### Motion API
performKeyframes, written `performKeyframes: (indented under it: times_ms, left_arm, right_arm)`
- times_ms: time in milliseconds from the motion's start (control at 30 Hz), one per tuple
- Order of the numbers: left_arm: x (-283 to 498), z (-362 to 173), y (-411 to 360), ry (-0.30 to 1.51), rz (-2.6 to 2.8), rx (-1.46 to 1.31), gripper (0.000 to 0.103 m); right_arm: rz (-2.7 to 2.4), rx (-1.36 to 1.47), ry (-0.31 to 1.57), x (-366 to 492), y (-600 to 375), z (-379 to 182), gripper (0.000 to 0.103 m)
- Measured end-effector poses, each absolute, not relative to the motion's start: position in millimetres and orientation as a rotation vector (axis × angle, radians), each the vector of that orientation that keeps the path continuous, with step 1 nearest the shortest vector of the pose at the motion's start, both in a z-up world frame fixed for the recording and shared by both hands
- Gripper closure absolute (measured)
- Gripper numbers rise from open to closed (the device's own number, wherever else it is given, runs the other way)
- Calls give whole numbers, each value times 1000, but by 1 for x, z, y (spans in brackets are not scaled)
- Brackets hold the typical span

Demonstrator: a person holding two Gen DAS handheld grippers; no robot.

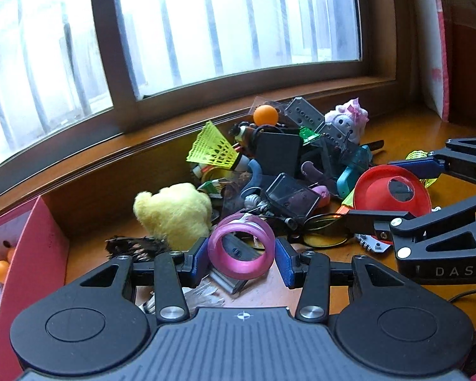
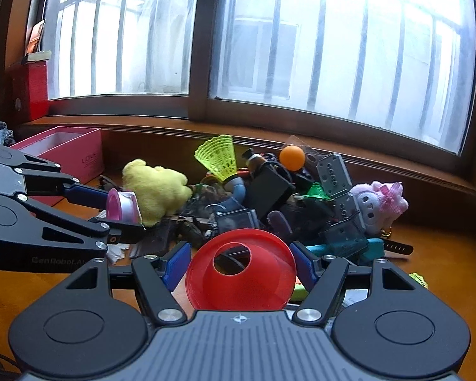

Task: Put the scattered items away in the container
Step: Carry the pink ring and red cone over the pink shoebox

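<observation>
My left gripper (image 1: 241,259) is shut on a pink tape ring (image 1: 241,249), held between its blue pads; the ring also shows in the right wrist view (image 2: 120,204). My right gripper (image 2: 241,265) is shut on a red plastic cone (image 2: 241,270), which also shows in the left wrist view (image 1: 392,192). A pink box (image 2: 76,154), the container, stands open at the left by the window ledge; in the left wrist view its wall (image 1: 31,254) is at the far left, with orange balls (image 1: 1,270) inside.
A pile of items lies on the wooden sill: yellow plush (image 1: 177,212), yellow-green shuttlecock (image 1: 214,149), orange ball (image 1: 265,115), pink plush doll (image 1: 349,120), black boxes, glasses (image 1: 325,231), teal toy (image 2: 349,244). The window is right behind. A red box (image 2: 30,90) stands far left.
</observation>
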State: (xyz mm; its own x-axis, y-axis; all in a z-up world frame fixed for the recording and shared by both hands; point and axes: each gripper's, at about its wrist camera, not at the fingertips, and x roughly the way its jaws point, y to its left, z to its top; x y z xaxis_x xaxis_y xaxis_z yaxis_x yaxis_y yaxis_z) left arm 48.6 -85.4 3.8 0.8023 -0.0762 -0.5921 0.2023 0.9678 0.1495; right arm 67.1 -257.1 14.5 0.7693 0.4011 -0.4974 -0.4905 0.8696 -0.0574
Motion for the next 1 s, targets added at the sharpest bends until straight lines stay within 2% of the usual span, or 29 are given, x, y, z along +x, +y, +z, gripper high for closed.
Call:
performKeyframes:
  times_ms: [1000]
  left_arm:
    - [-9,35,30,567,124,107,57]
  right_arm:
    - [697,-257,448,38,-150,32,32]
